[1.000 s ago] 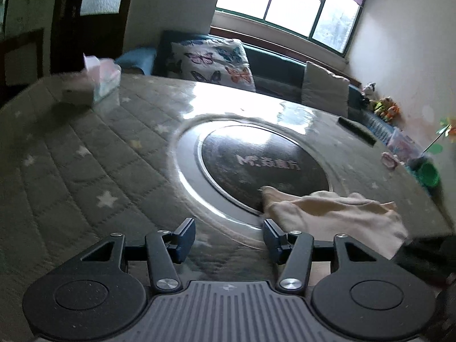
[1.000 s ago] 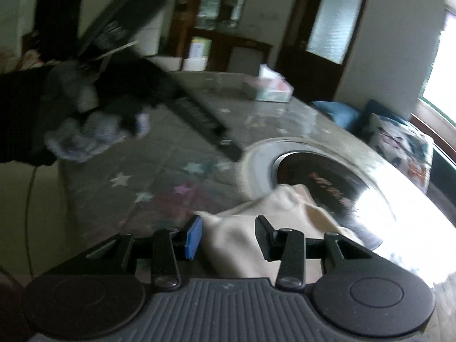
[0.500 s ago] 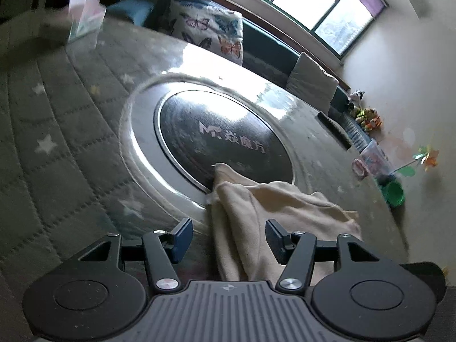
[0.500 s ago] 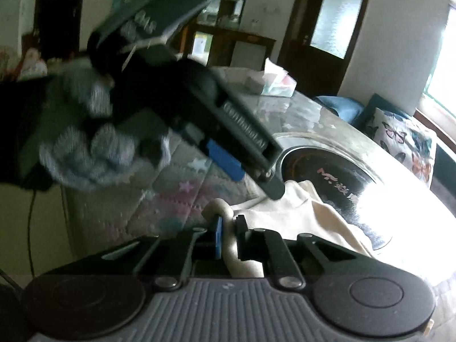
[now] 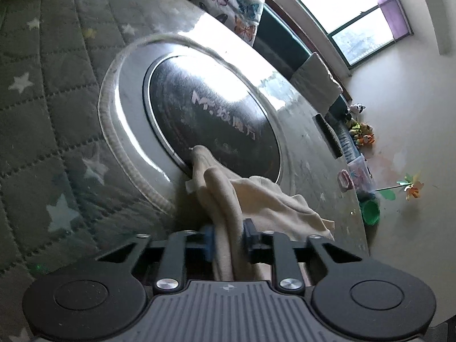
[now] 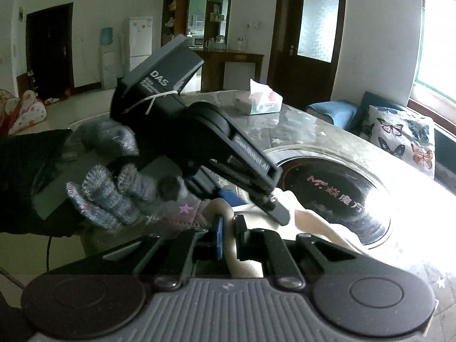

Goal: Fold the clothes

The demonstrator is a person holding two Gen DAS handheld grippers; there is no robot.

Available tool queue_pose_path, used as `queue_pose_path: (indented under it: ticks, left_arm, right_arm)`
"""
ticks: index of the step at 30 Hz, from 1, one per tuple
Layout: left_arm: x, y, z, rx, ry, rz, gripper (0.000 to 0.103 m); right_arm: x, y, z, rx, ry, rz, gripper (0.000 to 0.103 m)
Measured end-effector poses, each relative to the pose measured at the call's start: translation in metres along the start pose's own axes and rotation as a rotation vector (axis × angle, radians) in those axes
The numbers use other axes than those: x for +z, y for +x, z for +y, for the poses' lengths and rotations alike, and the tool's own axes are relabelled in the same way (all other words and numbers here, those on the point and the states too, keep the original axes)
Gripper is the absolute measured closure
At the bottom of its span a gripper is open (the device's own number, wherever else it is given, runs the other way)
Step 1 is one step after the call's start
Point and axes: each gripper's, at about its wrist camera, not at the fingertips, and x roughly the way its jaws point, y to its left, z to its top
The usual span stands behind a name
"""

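A cream garment [image 5: 270,199] lies crumpled at the near rim of the black round plate [image 5: 211,114] in the table's middle. In the left wrist view my left gripper [image 5: 228,236] has a bunched fold of this garment between its jaws, which are closing, and the pads press on the cloth. My right gripper [image 6: 229,230] is shut on another rolled edge of the same garment [image 6: 319,225]. The right wrist view also shows the left gripper [image 6: 253,205] just ahead, tilted down onto the cloth and held by a grey knitted glove [image 6: 114,193].
The round table [image 5: 57,119] has a grey quilted cover with stars. A tissue box [image 6: 262,101] stands at its far side and a dark remote [image 5: 327,135] lies near its right rim. A butterfly cushion [image 6: 404,136] and sofa sit beyond, with toys on the floor.
My left gripper rolled and came down over the garment, and its jaws drew in around a fold. The right gripper went from open to shut on the cloth edge, then lifted slightly.
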Motion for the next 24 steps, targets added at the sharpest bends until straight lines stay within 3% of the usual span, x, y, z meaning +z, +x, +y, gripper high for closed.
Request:
queue_pose_path:
  ticks: [8,14,24]
  left_arm:
    - [-0.003,0.001,0.003,0.011,0.017,-0.007,0.085]
    - [-0.004,0.002,0.002,0.012,0.023,-0.013,0.085]
    - [-0.005,0.002,-0.002,0.027,0.046,-0.018,0.085]
  right_arm:
    - [-0.018,-0.025,-0.037,-0.070,0.142,-0.012,0.094]
    - [-0.054,-0.039,-0.097,-0.277,0.321,0.027,0.093]
    - [-0.097,-0.050,-0.162,-0.417,0.536,0.020,0.091]
